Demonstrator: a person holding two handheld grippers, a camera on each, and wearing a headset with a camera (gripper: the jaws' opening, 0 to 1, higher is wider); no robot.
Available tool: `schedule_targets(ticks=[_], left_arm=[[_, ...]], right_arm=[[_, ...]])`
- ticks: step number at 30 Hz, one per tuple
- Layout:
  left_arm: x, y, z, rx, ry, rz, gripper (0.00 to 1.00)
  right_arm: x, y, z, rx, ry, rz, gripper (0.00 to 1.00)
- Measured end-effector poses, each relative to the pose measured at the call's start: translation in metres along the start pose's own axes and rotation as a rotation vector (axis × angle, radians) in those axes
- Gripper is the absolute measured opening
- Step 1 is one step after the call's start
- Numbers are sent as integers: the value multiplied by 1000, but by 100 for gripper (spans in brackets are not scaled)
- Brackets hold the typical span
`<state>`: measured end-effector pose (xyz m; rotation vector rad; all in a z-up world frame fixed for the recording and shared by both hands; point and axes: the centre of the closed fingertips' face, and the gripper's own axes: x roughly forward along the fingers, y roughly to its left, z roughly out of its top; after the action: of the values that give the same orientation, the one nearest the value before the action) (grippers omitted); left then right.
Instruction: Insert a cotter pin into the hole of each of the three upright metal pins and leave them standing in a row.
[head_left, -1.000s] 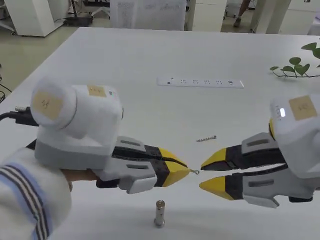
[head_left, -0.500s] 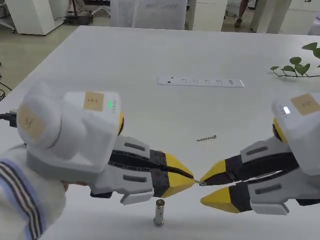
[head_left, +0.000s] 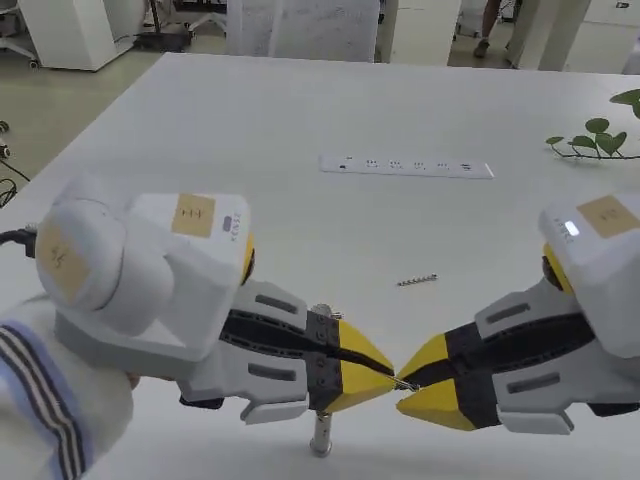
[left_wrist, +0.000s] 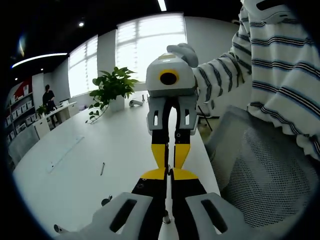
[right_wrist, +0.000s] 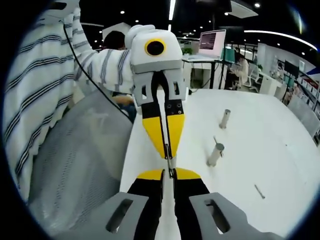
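Step in hand: positioning the pin for insertion. The left hand-held gripper (head_left: 388, 371) was clamped on a cotter pin (head_left: 405, 383). The right hand-held gripper (head_left: 404, 391), tip to tip with it, appeared closed on it too. An upright metal pin (head_left: 320, 443) stood at 6 o'clock. Next move: align the cotter pin with its hole. One second earlier, the right jaws gaped.

1. Left gripper (head_left: 388, 368): held level, pointing right, jaws closed on a cotter pin (right_wrist: 170, 161).
2. Right gripper (head_left: 402, 390): pointing left, tip to tip with the left gripper; jaws a narrow gap apart, and whether they pinch the pin cannot be told.
3. Striped sleeve (head_left: 40, 400): covers the left forearm.
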<state>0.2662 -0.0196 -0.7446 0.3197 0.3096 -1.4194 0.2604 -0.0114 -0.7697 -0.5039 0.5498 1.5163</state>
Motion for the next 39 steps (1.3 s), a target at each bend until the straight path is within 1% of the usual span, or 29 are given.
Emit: schedule_targets(ticks=[3,11,18,21,24,26,27,28,30,32,33,34,35,38,39], left_arm=[[0,-1,-2,6,11,-6,0],[-1,-1,-4,3,9,-5,0],[1,-2,-7,-5,19,-7,0],[3,-2,-10,-13,36,-5,0],[3,-2,-9,-11,35,1,0],[4,-1,-9,-27,33,2,0],[4,-1,-10,-52,39,5,0],[4,0,-10,-49,37,8,0],[4,0,-11,-60,36,13,0],[4,0,-12,-64,40,19,1],[4,1,-15,-141,50,37,1],[4,0,-15,-179,50,36,1],[3,3,-14,-164,38,45,1],[1,4,-13,-98,27,62,2],[1,4,-13,-100,28,62,4]], right_arm=[[0,0,0,-3,6,3,6],[-2,1,0,-22,19,15,4],[-3,2,-1,-33,57,9,3],[-5,2,-1,-28,75,-1,3],[-6,1,-1,-28,85,-4,3],[-6,1,-2,-26,88,-6,3],[-6,1,-2,-26,90,-9,3],[-6,1,-2,-28,93,-11,3],[-5,1,-2,-27,97,-13,3],[-5,2,-2,-24,98,-16,3],[-4,0,-3,-20,98,-19,3],[-4,-1,-3,-14,96,-19,3],[-3,-4,-5,-7,92,-20,3],[-2,-8,-4,6,88,-32,3],[-2,-7,-4,9,88,-35,3]])
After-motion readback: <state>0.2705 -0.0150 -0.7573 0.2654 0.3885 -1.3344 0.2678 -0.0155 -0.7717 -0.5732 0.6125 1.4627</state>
